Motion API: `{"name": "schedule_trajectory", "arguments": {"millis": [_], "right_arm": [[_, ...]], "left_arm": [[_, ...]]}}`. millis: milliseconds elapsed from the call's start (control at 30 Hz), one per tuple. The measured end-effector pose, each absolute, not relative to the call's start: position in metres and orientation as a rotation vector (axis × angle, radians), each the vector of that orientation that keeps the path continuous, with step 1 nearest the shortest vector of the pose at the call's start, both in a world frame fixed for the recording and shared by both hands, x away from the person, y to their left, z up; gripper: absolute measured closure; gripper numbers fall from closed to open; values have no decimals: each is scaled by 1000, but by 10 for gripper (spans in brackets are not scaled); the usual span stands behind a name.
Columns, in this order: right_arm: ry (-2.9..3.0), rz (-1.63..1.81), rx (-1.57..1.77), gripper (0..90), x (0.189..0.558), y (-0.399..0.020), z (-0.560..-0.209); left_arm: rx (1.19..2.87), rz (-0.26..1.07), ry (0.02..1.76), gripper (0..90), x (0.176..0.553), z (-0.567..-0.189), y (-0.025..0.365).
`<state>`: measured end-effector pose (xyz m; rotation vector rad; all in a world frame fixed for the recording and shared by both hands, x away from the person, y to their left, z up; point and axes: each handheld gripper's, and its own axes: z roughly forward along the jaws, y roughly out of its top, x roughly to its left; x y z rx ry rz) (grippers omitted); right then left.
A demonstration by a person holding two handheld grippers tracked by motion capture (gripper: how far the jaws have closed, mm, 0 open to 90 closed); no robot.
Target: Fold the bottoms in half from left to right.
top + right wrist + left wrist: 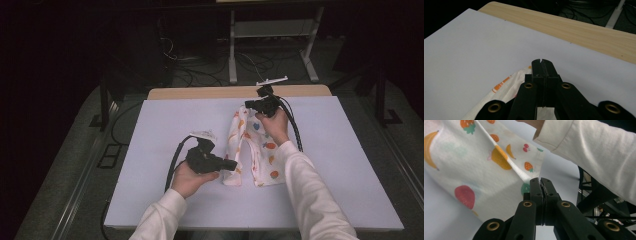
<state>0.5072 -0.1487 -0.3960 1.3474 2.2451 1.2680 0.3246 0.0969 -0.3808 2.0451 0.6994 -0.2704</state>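
A white cloth (252, 145) printed with fruit is lifted off the white mat (150, 130), stretched between my two grippers. My left gripper (233, 165) is shut on the cloth's near edge. In the left gripper view the hem (506, 160) runs straight into the closed jaws of the left gripper (540, 181). My right gripper (248, 105) is shut on the cloth's far end, held above the mat near its back edge. In the right gripper view the cloth (506, 87) bunches under the closed jaws of the right gripper (541, 62). A white sleeve (599, 152) crosses behind the cloth.
The white mat covers a wooden table, whose bare strip (210, 92) shows along the far edge. Cables (200, 75) and a white stand's legs (232, 55) lie on the dark floor beyond. Open mat stretches to the left (461, 50) and right (350, 140) of the cloth.
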Motion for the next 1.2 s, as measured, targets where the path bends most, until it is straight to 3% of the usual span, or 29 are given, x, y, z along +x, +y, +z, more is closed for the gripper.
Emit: {"name": "schedule_trajectory", "arguments": {"millis": [1200], "right_arm": [[2313,1170,1365,883,518,-191,-407]], "left_arm": [[2133,-409,637,885,347,-402,-8]]}}
